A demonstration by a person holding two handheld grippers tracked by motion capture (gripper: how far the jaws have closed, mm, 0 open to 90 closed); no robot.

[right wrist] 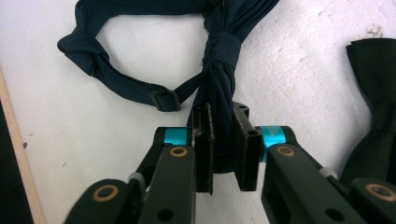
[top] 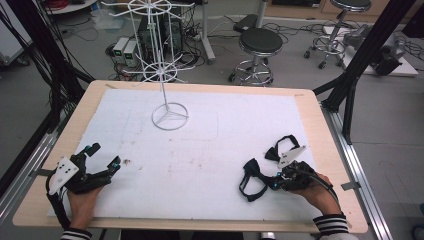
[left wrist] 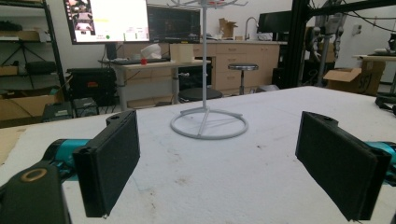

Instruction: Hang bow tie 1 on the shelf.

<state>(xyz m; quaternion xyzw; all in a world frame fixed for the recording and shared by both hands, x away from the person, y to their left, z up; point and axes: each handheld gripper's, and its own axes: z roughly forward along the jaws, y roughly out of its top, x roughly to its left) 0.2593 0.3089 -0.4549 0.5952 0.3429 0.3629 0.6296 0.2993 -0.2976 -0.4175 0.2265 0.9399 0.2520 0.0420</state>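
- I work at a wooden table (top: pixel 327 150) laid with a white, felt-like mat (top: pixel 215 150), faintly stained near its middle; bare wood shows as a narrow border on all 4 sides.
- Beyond the far edge lie a grey floor, tangled cables and 2 round black stools (top: pixel 260 42).
- A white wire stand (top: pixel 169 116) rises on the far left-centre of the mat: a ring base with 3 spokes, a thin pole and spoked wheels above. In the left gripper view its base (left wrist: pixel 208 125) sits straight ahead, well apart from my pads.
- The broad middle of the mat between my 2 hands is open.
- My right gripper (top: pixel 276 182) lies low near the front right corner, pointing left; my hand (top: pixel 316 192) grips it from behind, striped cuff at the table edge.
- Its jaws are pinched tight on a dark navy bow tie (right wrist: pixel 219 60), soft gathered cloth with a wrapped knot and a thin strap with a small buckle looping left (top: pixel 251 180).
- A second black bow tie (top: pixel 280 146) lies just beyond that gripper, flat on the mat.
- My left gripper (top: pixel 104 156) rests near the front left edge, angled toward the centre, flat black pads (left wrist: pixel 112 163) spread wide with nothing between them.
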